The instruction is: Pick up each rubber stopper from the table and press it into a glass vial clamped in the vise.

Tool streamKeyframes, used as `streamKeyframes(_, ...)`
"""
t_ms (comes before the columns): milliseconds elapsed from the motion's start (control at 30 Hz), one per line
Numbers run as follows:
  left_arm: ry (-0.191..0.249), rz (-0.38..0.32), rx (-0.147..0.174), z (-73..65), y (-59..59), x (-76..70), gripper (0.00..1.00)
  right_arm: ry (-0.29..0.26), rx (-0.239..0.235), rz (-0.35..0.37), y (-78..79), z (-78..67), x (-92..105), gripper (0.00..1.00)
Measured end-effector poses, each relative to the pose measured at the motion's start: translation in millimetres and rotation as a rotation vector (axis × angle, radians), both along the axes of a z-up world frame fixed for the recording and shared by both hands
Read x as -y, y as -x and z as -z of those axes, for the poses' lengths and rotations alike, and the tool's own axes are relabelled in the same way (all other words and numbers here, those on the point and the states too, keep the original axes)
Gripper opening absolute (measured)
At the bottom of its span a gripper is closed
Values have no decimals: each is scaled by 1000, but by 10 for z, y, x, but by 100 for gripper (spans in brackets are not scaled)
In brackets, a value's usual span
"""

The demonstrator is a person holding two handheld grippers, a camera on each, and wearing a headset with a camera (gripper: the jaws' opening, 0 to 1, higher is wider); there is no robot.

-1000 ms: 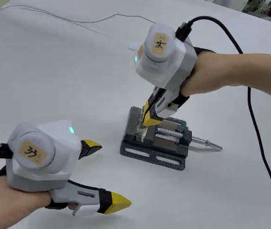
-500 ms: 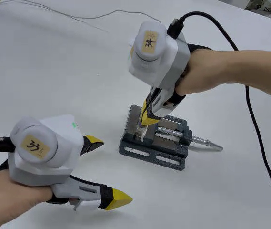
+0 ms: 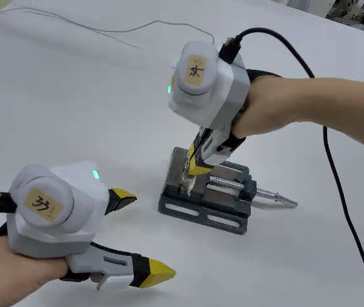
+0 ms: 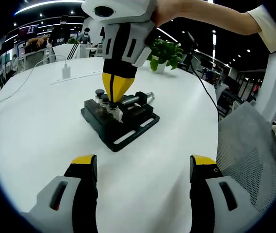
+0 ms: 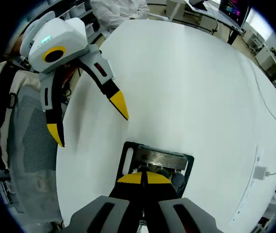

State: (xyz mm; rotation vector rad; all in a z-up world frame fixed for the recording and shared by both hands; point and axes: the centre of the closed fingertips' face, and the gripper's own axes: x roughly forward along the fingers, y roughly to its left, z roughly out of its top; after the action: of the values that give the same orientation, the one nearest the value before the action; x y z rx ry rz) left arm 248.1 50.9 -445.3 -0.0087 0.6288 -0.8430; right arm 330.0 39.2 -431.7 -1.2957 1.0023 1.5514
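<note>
The vise sat on the table with vials in it. The right gripper hung over them; the left gripper was well apart, nearer the person.

Bright, even overhead light floods the white table in the head view. Only soft, faint shadows hug the vise. In the left gripper view, ceiling strips streak at eleven o'clock and the fisheye bends the edges hard. The right gripper view's tabletop washes near-white at twelve, and focus is crisp at centre.
</note>
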Motion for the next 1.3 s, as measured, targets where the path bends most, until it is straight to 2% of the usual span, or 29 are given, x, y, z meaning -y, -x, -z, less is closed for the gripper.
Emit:
streamKeyframes(167, 1, -20, 11, -87, -42, -21, 76, 3, 26, -11, -18, -2, 5, 0)
streamKeyframes(367, -8, -41, 31, -182, -98, -84, 76, -23, 59, -24, -4, -14, 13, 0)
streamKeyframes(500, -18, -45, 46, -247, -124, -98, 75, -39, 53, 25, -28, -9, -16, 0)
streamKeyframes(733, -29, -49, 73, -344, -174, -121, 75, -42, 50, 43, -42, -8, -28, 0)
streamKeyframes(1000, -32, -61, 86, -396, -191, -137, 75, -93, 26, 120, -59, -17, -23, 0)
streamKeyframes(1167, -38, -58, 85, -391, -184, -142, 75, -131, 27, 74, -52, -18, -22, 0)
streamKeyframes(1300, -41, -56, 84, -382, -177, -148, 75, -166, 11, 96, -59, -22, -27, 0)
